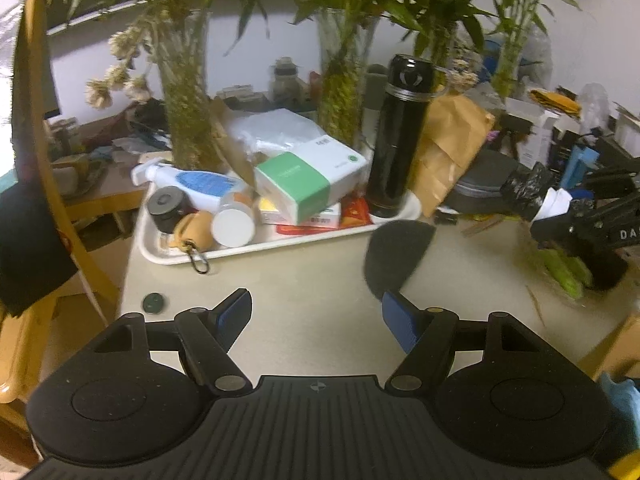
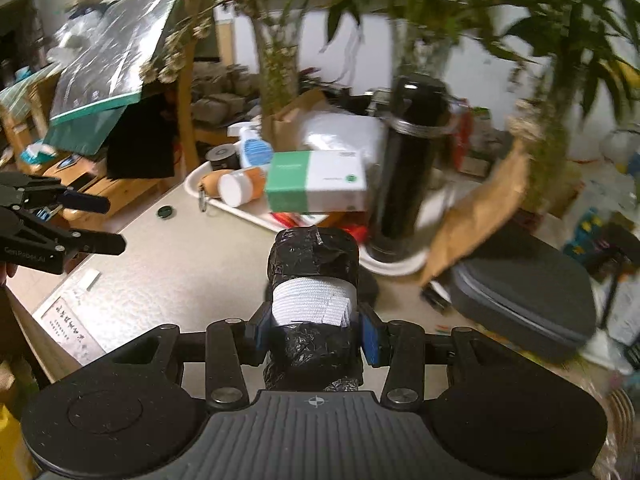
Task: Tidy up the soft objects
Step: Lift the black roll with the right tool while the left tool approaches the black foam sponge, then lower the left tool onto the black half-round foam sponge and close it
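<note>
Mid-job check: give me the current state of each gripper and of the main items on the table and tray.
Right gripper: shut on the black bag roll, held above the table.
Left gripper: open, empty.
Black flask: upright on the white tray, lid on.
Green-and-white box: tilted on other items.
White-capped bottle: lying down.

Beige table (image 1: 320,280), matte top. White wall (image 1: 260,40) at far side, evenly lit. Wooden chair (image 1: 52,184) at left, dark cloth draped on it. Far left: low wooden furniture (image 2: 120,188), cluttered. Leafy green plants (image 1: 348,40) along far table edge.
</note>
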Motion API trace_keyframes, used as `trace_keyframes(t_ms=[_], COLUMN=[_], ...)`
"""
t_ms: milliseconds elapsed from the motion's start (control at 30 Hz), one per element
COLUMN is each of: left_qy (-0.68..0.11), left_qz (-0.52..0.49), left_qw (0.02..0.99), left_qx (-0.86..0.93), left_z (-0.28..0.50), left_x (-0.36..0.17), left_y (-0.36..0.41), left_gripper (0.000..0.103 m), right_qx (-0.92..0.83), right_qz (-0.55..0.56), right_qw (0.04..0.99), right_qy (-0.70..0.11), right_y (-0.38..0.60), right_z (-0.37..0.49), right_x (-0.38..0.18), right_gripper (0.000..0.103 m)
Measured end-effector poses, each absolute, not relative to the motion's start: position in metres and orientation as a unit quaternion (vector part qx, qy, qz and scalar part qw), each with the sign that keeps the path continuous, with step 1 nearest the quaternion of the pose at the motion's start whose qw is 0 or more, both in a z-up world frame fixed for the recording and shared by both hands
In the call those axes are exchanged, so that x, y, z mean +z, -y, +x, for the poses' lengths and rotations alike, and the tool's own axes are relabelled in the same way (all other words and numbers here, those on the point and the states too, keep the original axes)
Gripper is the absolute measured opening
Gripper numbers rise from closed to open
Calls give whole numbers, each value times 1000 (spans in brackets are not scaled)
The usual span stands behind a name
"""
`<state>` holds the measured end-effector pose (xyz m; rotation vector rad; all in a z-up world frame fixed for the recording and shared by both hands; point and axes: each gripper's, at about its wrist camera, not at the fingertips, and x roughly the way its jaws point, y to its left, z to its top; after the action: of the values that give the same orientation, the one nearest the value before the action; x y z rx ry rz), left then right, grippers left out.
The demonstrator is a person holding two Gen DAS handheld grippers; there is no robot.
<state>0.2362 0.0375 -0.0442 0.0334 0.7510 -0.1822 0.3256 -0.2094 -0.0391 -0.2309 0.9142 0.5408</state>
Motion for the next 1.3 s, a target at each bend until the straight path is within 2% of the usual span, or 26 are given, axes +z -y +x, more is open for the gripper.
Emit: trace_keyframes(t_ms=[200, 367, 633, 733, 1100, 1133, 1167, 1300], left_qy=[-373, -403, -448, -462, -496, -495, -492, -491], left_qz=[53, 109, 105, 109, 149, 151, 153, 146], left_qw=[917, 894, 862, 851, 828, 829, 830, 830], left_qx=[-128, -162, -213, -225, -215, -213, -214, -218], left_z=[248, 287, 352, 365, 393, 392, 392, 390], left_x=[-29, -36, -80, -100, -157, -160, -161, -159], left_y=[-29, -2, 32, 43, 64, 65, 65, 60], left_gripper=[72, 72, 72, 78, 78, 75, 49, 45], right_qx=[208, 203, 189, 190, 199, 200, 200, 203], right_qz=[-74, -68, -54, -49, -40, -41, -41, -43], right_qw=[877, 882, 885, 883, 878, 877, 877, 876], right_qy=[-427, -420, -422, -426, -434, -435, -436, -435], right_y=[238, 249, 260, 262, 261, 261, 260, 258], right_z=[314, 307, 306, 307, 310, 310, 311, 310], right_x=[-26, -20, -20, -21, -24, -25, -25, -25], right_gripper=[47, 47, 47, 47, 47, 47, 47, 47])
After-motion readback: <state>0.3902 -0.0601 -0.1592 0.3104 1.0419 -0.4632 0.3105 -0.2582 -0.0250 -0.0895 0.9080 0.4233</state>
